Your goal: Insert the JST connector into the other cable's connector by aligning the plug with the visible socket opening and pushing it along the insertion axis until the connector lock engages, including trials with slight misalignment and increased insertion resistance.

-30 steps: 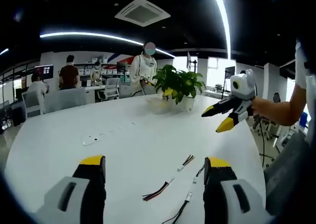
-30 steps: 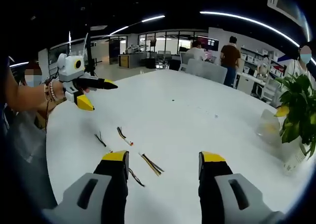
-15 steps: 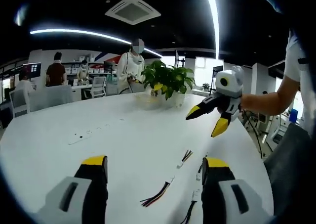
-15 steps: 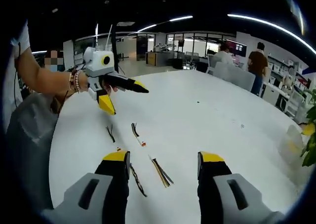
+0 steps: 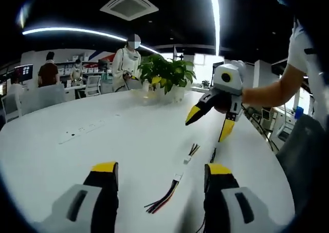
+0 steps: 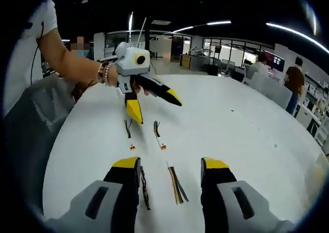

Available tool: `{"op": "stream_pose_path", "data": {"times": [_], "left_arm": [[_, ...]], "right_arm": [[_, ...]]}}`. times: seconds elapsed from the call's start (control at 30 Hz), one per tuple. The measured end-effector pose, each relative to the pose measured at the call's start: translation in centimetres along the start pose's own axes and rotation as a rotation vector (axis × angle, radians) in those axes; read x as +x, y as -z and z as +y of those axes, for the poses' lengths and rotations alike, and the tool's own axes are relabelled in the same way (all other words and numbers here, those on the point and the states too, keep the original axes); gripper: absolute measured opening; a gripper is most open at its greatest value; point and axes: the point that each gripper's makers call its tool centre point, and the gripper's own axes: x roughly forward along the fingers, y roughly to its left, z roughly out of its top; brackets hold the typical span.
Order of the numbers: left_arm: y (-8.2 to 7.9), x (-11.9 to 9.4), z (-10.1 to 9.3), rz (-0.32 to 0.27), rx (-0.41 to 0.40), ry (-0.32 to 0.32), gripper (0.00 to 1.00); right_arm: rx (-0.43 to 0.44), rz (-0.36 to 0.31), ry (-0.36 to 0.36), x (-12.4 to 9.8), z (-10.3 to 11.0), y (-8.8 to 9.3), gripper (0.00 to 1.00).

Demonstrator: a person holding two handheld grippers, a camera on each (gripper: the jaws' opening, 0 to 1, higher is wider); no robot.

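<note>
Short wire leads lie on the white table (image 5: 77, 156). In the left gripper view, a multicoloured lead (image 5: 163, 199) ends in a small white connector (image 5: 178, 176), and a second lead (image 5: 194, 150) lies just beyond it. My left gripper (image 5: 162, 168) is open and empty, its jaws either side of the near lead. My right gripper (image 5: 208, 124) hovers open above the far lead. In the right gripper view, my right gripper (image 6: 170, 163) stands open over the coloured wires (image 6: 176, 184). The left gripper (image 6: 154, 107) hangs open above two leads (image 6: 158, 135).
A potted plant (image 5: 165, 74) stands at the table's far side. People, desks and chairs (image 5: 49, 96) are beyond it. A thin black wire (image 6: 144, 187) lies by my right gripper's left jaw. The person's arm (image 6: 77, 68) and grey-clad lap (image 6: 31, 120) are at the table's edge.
Both grippers have drawn closer together and lower over the leads, so each looms larger in the other's view. Both jaws stay open and the leads have not moved.
</note>
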Motion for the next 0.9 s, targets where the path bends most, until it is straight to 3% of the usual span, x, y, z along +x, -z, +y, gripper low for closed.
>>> {"op": "stream_pose_path", "data": {"times": [0.27,0.53,0.7,0.9], "left_arm": [[0.9,1.0,-1.2,0.016,0.03,0.069,0.48],[1.7,1.9,-1.7,0.041,0.051,0.107,0.45],[1.7,2.2,-2.5,0.034,0.102,0.143,0.32],[2.3,2.3,-2.6,0.05,0.098,0.16,0.27]], "right_arm": [[-0.003,0.003,-0.026,1.9,-0.6,1.1,0.38],[0.004,0.014,-0.043,2.6,-0.7,1.9,0.35],[0.001,0.018,-0.049,2.8,-0.5,2.2,0.31],[-0.009,0.028,-0.053,3.3,-0.3,2.3,0.28]]}}
